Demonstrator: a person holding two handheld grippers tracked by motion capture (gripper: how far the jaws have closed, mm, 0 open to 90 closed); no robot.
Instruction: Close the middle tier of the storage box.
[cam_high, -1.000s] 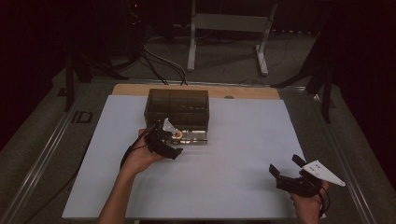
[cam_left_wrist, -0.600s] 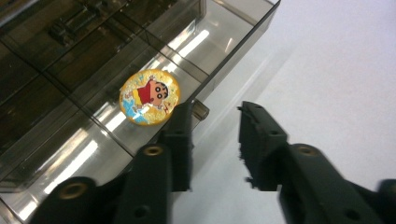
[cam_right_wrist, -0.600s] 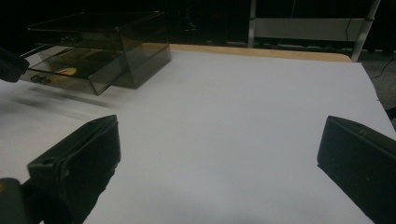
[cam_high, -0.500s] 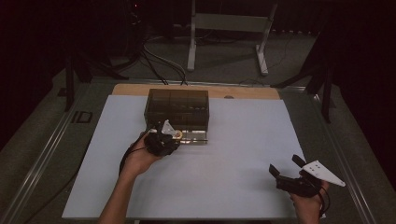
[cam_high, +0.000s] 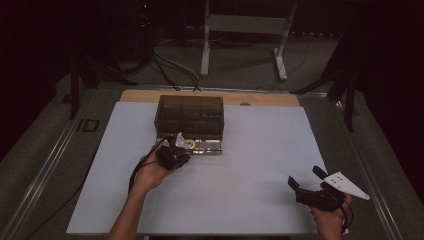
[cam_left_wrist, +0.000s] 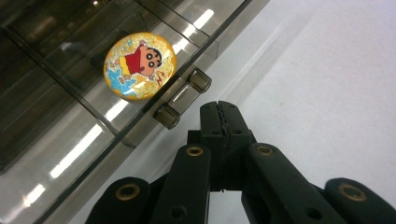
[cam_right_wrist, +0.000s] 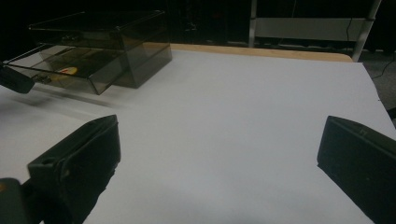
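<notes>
A smoked clear box (cam_high: 190, 114) stands at the far middle of the white sheet, its bottom drawer (cam_high: 206, 145) pulled out toward me. In that drawer lies a round cartoon badge (cam_left_wrist: 140, 65), which also shows as a badge (cam_right_wrist: 68, 71) in the right gripper view. My left gripper (cam_left_wrist: 219, 109) has just been closing and is now shut with nothing between the jaws, its tips just short of the drawer's clear handle (cam_left_wrist: 182, 98). From above, the left gripper (cam_high: 180, 152) sits at the drawer's front left. My right gripper (cam_high: 306, 179) rests open near the front right corner.
The white sheet (cam_high: 240, 170) covers the table, with a wooden edge (cam_high: 260, 98) at the far side. A metal stand (cam_high: 245, 30) and cables lie on the dark floor beyond. The right gripper's fingers (cam_right_wrist: 79, 158) frame bare sheet.
The left gripper's jaws have come together by the drawer front, and the left hand shifted slightly. The right hand and gripper have not moved.
</notes>
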